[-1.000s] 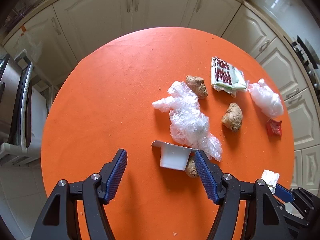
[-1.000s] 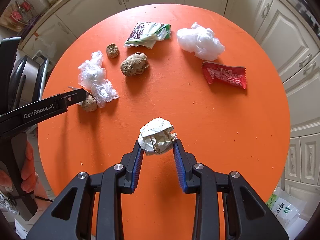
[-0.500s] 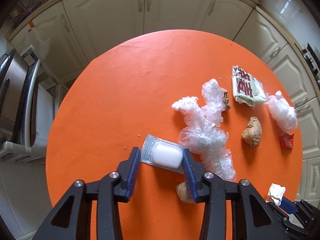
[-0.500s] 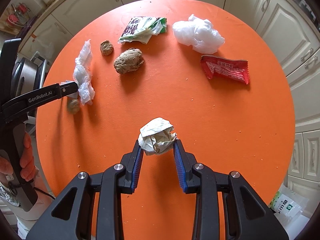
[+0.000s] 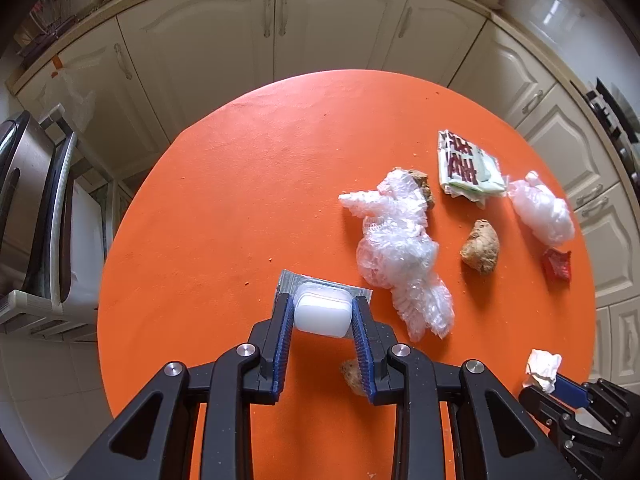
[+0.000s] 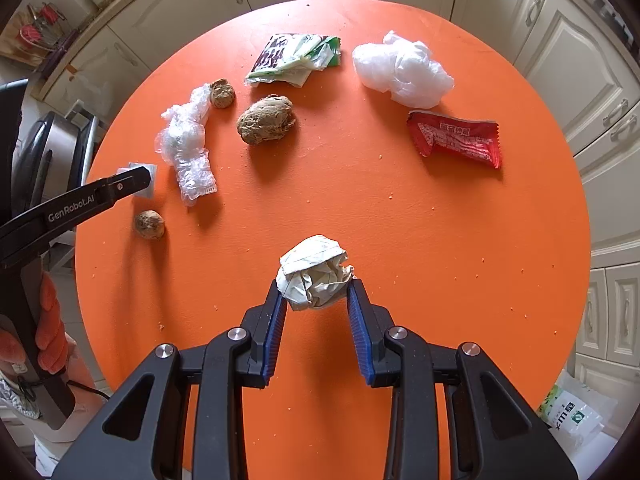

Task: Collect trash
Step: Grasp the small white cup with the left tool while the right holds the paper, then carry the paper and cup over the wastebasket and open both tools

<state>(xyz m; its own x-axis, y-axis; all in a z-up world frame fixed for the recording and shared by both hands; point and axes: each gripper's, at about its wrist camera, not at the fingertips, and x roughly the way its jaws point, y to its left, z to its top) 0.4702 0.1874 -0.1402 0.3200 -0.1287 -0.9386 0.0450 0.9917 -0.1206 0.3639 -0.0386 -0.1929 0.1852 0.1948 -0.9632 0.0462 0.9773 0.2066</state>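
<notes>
My left gripper [image 5: 320,312] is shut on a small white plastic cup with a foil lid [image 5: 322,312], held above the round orange table [image 5: 224,216]. My right gripper [image 6: 314,294] is shut on a crumpled paper ball [image 6: 314,276] above the table's near side. On the table lie crumpled clear plastic wrap [image 5: 400,248], a white plastic bag [image 6: 404,70], a red snack wrapper [image 6: 456,138] and a green-and-brown packet [image 6: 294,58]. The left gripper also shows at the left of the right wrist view [image 6: 132,182].
Three brown lumps lie on the table: a big one [image 6: 266,118], a small one by the wrap [image 6: 222,94] and one near the left gripper [image 6: 149,224]. Cream cabinets [image 5: 280,28] ring the table. A steel appliance [image 5: 28,200] stands left. A bag [image 6: 572,420] lies on the floor.
My left gripper has closed on the white cup, turned it over and lifted it off the table, shifting the clear wrap. My right gripper holds the paper ball as before.
</notes>
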